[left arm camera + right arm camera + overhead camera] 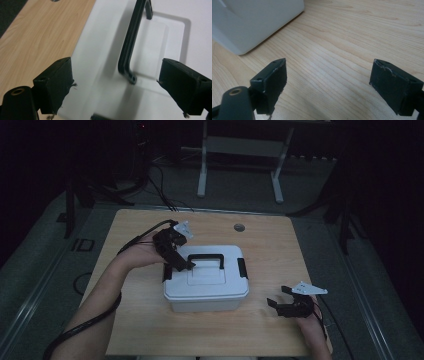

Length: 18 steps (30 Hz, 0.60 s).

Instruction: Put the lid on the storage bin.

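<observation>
Left gripper [186,262] wide open over black handle [205,257] of white box [206,287] at table [140,320] centre, nothing pinched; right gripper [278,296] open, empty, at box's 4 o'clock.

I count one white box [206,280] in the middle of the table [135,330]. On the box I see one lid [232,287], one black carry handle [205,258] on top of it, and two black latches, one [167,273] at the box's left end and one [242,268] at its right end. Two grippers are around the box: the left gripper [186,265] over its lid, the right gripper [278,296] beside its right end. Beyond the box, one round grey cap [239,227] sits in the tabletop.
</observation>
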{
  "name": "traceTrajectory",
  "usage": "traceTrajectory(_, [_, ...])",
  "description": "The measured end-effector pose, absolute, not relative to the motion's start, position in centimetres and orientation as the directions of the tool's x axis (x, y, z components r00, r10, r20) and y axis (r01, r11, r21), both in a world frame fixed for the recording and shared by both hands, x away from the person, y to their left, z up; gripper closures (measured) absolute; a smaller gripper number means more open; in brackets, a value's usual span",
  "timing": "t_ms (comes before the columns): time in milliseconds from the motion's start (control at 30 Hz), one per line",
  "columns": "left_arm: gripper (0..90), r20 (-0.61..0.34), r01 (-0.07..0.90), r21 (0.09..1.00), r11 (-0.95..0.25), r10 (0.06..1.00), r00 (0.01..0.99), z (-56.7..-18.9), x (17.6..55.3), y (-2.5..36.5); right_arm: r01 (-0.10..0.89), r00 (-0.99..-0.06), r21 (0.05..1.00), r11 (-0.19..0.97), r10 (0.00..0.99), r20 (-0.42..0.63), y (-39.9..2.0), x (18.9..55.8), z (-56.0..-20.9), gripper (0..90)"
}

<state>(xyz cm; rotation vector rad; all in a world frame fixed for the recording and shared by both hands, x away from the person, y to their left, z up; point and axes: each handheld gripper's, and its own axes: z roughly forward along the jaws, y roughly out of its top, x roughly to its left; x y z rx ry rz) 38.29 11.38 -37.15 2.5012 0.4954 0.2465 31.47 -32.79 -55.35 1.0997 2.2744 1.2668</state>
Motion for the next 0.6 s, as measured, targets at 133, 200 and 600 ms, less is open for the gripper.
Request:
traceTrajectory(133, [11.9, 0.057, 0.309, 0.592, -0.744, 0.421, 0.905, -37.1, 37.8, 12.6, 0.473, -0.654, 0.824, 0.311, 0.751, 0.092, -32.8, 31.5, -55.4, 13.9])
traceTrajectory(200, [11.9, 0.055, 0.318, 0.595, -0.738, 0.433, 0.900, -37.1, 37.6, 13.2, 0.473, -0.654, 0.824, 0.311, 0.751, 0.092, -32.9, 31.5, -55.3, 13.9])
traceTrajectory(600, [11.9, 0.047, 0.351, 0.591, -0.727, 0.465, 0.884, -37.7, 36.3, 17.0, 0.474, -0.650, 0.826, 0.304, 0.754, 0.095, -33.0, 31.4, -55.4, 13.9])
